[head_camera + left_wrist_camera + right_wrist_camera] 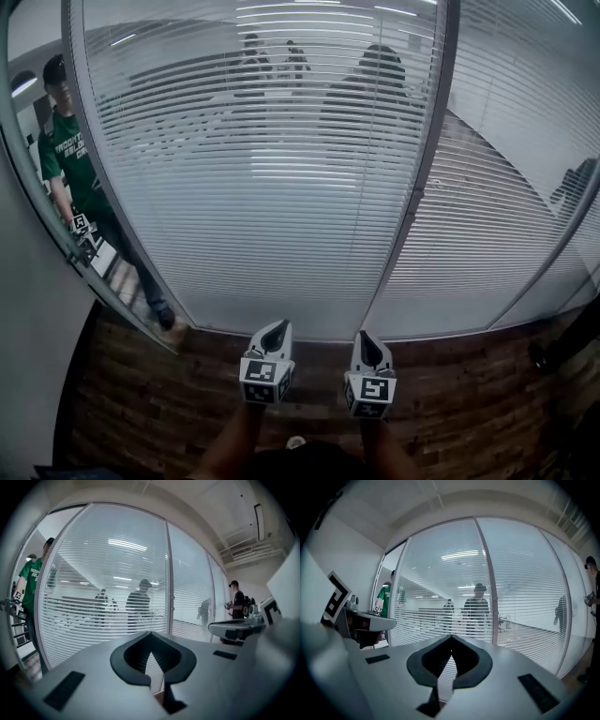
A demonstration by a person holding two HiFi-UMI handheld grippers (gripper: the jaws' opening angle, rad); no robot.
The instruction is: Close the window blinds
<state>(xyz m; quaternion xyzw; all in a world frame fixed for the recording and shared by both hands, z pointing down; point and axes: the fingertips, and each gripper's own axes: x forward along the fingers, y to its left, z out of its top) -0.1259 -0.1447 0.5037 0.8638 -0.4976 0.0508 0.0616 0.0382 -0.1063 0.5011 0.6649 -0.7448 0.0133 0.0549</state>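
White horizontal blinds (262, 187) hang behind a curved glass wall, their slats partly tilted, and people show through them. A grey upright post (424, 169) splits the glass into panes, with more blinds (506, 187) on the right. My left gripper (275, 335) and right gripper (366, 345) sit side by side low in the head view, pointing at the glass and well short of it. Both are shut with nothing between the jaws. The left gripper view has the blinds (108, 583) beyond the closed jaw tips (150, 633). The right gripper view shows the same past its tips (451, 637).
A person in a green shirt (64, 155) stands behind the glass at the far left, holding grippers. Another person (238, 604) stands to the right by the wall. Brick-patterned floor (450, 403) runs under the window base. A small knob (172, 597) sits on the post.
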